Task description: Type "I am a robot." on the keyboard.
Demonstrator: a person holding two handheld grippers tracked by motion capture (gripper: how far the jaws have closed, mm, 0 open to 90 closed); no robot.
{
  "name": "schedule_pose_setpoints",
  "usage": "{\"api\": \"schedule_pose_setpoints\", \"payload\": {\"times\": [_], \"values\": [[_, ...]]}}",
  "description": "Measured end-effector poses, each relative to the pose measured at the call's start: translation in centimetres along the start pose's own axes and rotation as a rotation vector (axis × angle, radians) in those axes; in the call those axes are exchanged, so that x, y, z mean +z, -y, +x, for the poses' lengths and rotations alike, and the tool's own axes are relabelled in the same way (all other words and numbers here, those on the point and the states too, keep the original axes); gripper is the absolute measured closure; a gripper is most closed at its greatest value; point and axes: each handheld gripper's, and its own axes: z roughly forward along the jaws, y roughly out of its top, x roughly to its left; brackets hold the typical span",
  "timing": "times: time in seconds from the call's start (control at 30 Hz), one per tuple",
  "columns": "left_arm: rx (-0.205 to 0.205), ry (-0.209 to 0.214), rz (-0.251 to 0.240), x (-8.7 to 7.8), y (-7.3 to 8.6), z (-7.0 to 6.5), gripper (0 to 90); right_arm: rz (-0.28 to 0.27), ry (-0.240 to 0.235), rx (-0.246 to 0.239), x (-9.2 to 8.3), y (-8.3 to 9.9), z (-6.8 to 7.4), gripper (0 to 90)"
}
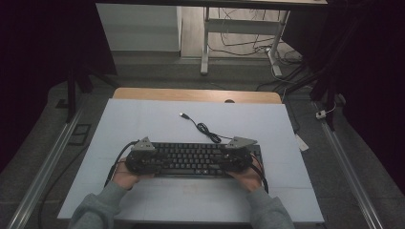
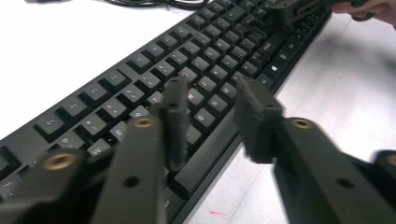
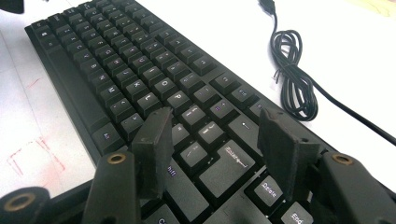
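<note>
A black keyboard (image 1: 193,160) lies across the white table top (image 1: 143,124), near the front edge. My left gripper (image 1: 152,164) is at the keyboard's left end and my right gripper (image 1: 231,160) at its right end, each held in a hand. In the left gripper view the gripper (image 2: 215,116) hangs just above the keyboard (image 2: 187,60); one finger is over the keys, the other over the front edge, and nothing is pressed between them. In the right gripper view the gripper (image 3: 215,140) stands open over the keys at the right end of the keyboard (image 3: 116,60).
The keyboard's black cable (image 1: 205,130) lies coiled behind it, its USB plug (image 1: 183,115) farther back. In the right gripper view the coil (image 3: 292,70) lies right of the keys. A wooden strip (image 1: 196,94) borders the table's far edge. Desk legs and cables stand beyond.
</note>
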Motion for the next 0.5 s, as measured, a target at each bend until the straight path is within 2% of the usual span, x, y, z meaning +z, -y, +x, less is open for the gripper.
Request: {"api": "schedule_pose_setpoints", "payload": {"times": [0.17, 0.27, 0.4, 0.5], "values": [[0.025, 0.013, 0.029, 0.8, 0.1, -0.5, 81.9, -0.001, -0.001, -0.002, 0.0, 0.0, 0.0, 45.3], [0.040, -0.002, 0.052, 1.4, 0.3, -0.8, 88.2, -0.001, -0.002, -0.003, 0.0, 0.0, 0.0, 45.3], [0.057, -0.005, 0.082, 2.2, 0.4, -1.1, 88.8, 0.000, -0.001, -0.006, 0.0, 0.0, 0.0, 45.3], [0.055, -0.003, 0.101, 2.8, 0.7, -1.2, 88.8, -0.001, -0.002, -0.003, 0.0, 0.0, 0.0, 45.3]]}}
